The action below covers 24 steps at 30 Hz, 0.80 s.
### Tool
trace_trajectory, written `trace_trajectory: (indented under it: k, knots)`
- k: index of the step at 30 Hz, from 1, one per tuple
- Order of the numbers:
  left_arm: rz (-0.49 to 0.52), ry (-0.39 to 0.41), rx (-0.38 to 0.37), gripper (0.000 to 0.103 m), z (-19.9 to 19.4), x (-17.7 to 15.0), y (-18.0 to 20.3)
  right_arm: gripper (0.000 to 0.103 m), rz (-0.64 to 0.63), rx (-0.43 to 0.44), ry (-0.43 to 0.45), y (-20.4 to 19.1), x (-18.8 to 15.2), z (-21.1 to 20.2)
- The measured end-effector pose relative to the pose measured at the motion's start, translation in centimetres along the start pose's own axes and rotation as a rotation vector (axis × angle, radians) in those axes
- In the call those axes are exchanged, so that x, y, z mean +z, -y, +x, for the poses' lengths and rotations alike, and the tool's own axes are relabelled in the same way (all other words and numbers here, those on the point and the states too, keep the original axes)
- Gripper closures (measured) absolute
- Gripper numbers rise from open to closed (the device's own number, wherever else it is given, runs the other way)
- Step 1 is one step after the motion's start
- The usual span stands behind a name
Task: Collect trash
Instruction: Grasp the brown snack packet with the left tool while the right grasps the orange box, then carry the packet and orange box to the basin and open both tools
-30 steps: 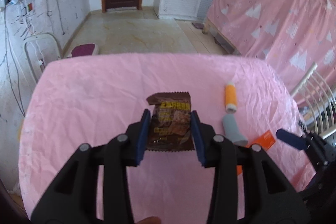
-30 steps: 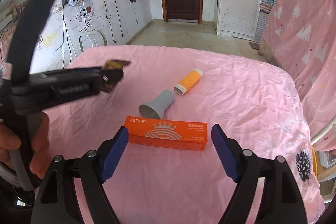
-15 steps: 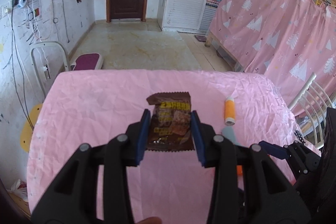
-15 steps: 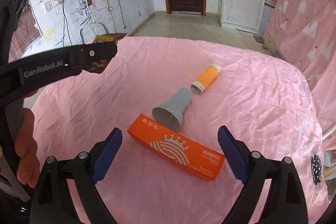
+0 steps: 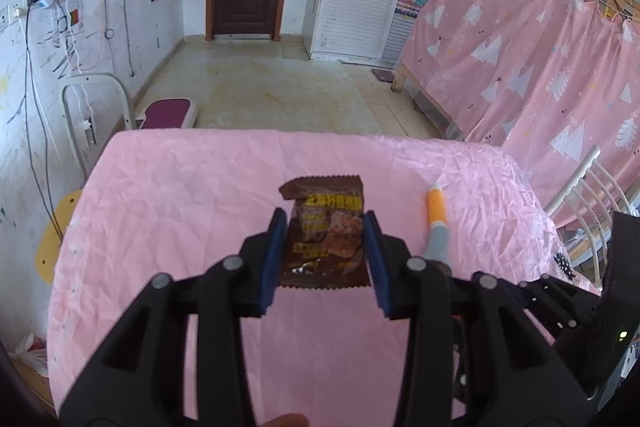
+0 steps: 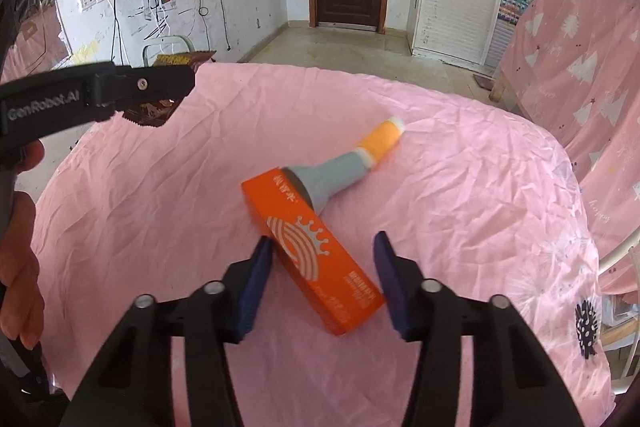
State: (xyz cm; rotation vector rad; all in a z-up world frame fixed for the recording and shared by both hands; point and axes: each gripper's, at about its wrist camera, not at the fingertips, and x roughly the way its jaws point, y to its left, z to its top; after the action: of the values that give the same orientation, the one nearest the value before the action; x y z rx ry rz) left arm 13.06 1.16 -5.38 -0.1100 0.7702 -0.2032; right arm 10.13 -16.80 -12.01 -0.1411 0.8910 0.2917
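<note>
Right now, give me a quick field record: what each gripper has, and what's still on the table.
left gripper: shut on brown snack wrapper, held above the table
right gripper: jaws have just been closing around orange box; contact on both pads unclear
orange box: lying flat, far end against the grey cone
orange tube: lying at the cone's narrow end
surface: pink tablecloth

We see the left gripper (image 5: 324,259) as matte black plastic arms in the lower half of the left wrist view, each ending in a flat blue pad (image 5: 272,263); round silver screws (image 5: 233,262) sit at the pivots; at the far right a black housing carries a small green light (image 5: 622,335). The right gripper (image 6: 324,281) shares that build; in its view's upper left, the other tool's side bears pale "GenRobot.AI" lettering (image 6: 42,107).
</note>
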Motion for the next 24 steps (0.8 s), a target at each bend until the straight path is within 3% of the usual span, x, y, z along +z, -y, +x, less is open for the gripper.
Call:
trace_trajectory:
  k: [3,5,15,24]
  knots:
    - [-0.001,0.013,-0.009,0.066,-0.7,-0.1,0.6,0.087,-0.015,0.015,-0.008,0.3,-0.1,0.1]
    - [-0.001,0.024,-0.011,0.066,-1.1,-0.1,1.0,0.09,-0.029,0.027,-0.003,0.5,-0.2,-0.3]
    - [0.028,0.058,-0.014,0.066,-2.6,0.2,4.3,0.091,-0.025,0.099,0.098,2.5,-1.0,-4.2]
    - [0.135,0.081,-0.06,0.066,-3.1,0.7,10.7,0.091,0.117,0.031,0.22,8.9,-2.6,-9.0]
